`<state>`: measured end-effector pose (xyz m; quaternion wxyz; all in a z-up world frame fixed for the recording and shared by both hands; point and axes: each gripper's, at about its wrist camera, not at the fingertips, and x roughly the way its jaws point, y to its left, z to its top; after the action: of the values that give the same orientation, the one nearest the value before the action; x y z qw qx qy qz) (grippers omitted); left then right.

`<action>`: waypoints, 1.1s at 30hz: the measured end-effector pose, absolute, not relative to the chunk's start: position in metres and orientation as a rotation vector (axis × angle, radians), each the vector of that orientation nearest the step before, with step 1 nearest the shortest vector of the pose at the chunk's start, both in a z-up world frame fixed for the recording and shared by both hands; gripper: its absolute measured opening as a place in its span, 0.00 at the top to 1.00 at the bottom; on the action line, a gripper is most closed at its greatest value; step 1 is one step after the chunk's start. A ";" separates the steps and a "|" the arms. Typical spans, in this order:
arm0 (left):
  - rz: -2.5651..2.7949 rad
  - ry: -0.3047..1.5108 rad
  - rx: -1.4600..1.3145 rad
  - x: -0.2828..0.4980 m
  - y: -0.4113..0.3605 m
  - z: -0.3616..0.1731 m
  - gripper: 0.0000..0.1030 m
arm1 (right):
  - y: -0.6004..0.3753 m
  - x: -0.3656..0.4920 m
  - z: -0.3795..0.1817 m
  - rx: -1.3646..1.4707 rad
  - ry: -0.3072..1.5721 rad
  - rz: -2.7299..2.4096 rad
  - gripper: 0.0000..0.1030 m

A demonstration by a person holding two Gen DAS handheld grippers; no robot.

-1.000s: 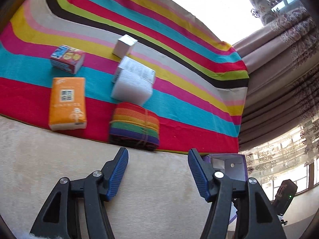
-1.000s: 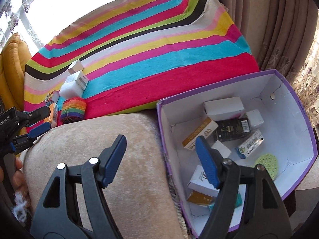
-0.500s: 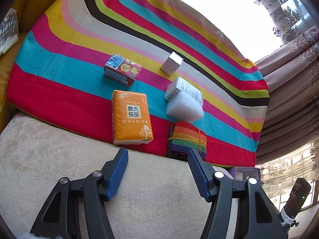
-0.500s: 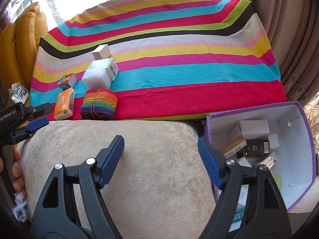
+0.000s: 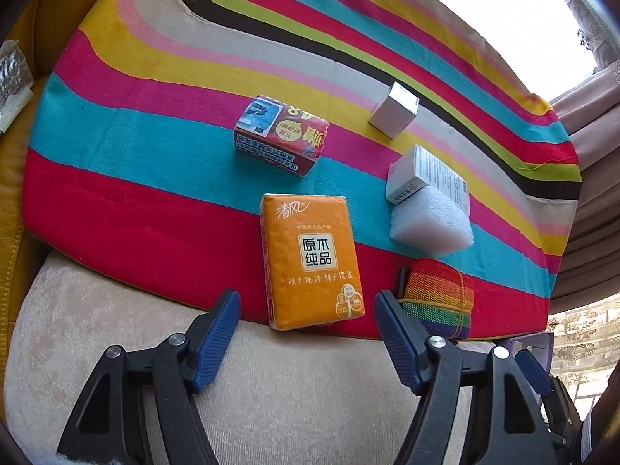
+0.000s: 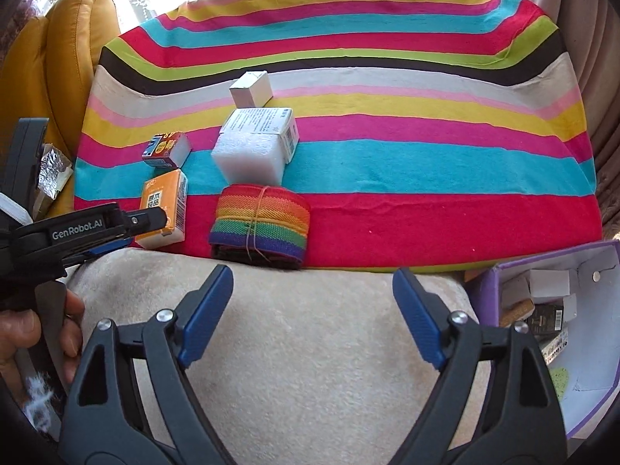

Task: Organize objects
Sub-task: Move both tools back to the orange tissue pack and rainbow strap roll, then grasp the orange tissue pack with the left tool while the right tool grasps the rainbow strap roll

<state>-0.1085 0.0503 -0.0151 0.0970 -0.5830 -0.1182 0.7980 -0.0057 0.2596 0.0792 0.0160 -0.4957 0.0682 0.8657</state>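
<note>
Left wrist view has the left gripper spread wide with nothing in it, blue pads hanging over the beige plush cushion, and the near end of the orange plastic-wrapped tissue pack sits right between the tips, not touching as far as I can tell. Just right of that pack is the rainbow-striped elastic band roll, with the white foam block and white printed carton behind it, plus a red snack packet and a small silver-white box, all on the striped cloth. Right wrist view shows the right gripper equally wide and empty above the same cushion, pointing at the rainbow roll. Only this view shows the purple-edged white cardboard box off to the right with small cartons already inside, and the left gripper from the side.
</note>
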 end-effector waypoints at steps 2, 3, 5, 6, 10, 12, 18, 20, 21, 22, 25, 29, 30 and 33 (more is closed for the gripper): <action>2.355 -0.308 -1.755 -0.114 0.055 -0.019 0.30 | 0.253 -0.012 0.079 -1.543 0.198 2.700 0.14; 2.350 -0.288 -1.765 -0.117 0.058 -0.021 0.30 | 0.251 -0.015 0.078 -1.546 0.192 2.701 0.14; 2.340 -0.238 -1.789 -0.121 0.064 -0.024 0.29 | 0.246 -0.021 0.076 -1.554 0.179 2.695 0.13; 2.346 -0.207 -1.783 -0.122 0.067 -0.024 0.29 | 0.245 -0.023 0.075 -1.559 0.175 2.691 0.13; 2.373 -0.074 -1.776 -0.127 0.077 -0.025 0.29 | 0.240 -0.032 0.069 -1.595 0.148 2.673 0.13; 2.385 0.004 -1.754 -0.125 0.082 -0.025 0.32 | 0.235 -0.037 0.066 -1.603 0.128 2.669 0.13; 2.439 -0.143 -1.701 -0.122 0.059 -0.021 0.49 | 0.223 -0.050 0.059 -1.635 0.072 2.657 0.13; 2.440 -0.226 -1.682 -0.120 0.049 -0.020 0.49 | 0.218 -0.055 0.056 -1.649 0.048 2.651 0.13; 2.440 -0.258 -1.675 -0.119 0.045 -0.021 0.49 | 0.215 -0.057 0.054 -1.656 0.041 2.648 0.13; 2.442 -0.284 -1.663 -0.117 0.042 -0.020 0.49 | 0.213 -0.060 0.052 -1.661 0.032 2.644 0.13; 2.454 -0.338 -1.627 -0.112 0.035 -0.017 0.49 | 0.208 -0.065 0.046 -1.683 0.019 2.628 0.13; 2.460 -0.379 -1.597 -0.110 0.029 -0.016 0.49 | 0.208 -0.073 0.038 -1.705 0.015 2.588 0.13; 2.457 -0.380 -1.592 -0.109 0.030 -0.016 0.49 | 0.208 -0.074 0.036 -1.714 0.014 2.578 0.13; 2.452 -0.386 -1.589 -0.109 0.030 -0.018 0.49 | 0.210 -0.078 0.030 -1.739 0.020 2.546 0.13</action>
<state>-0.1086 0.0296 -0.0182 0.0970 -0.5366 -0.1304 0.8280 -0.0776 0.2096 0.0299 0.0292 -0.5637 0.0066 0.8254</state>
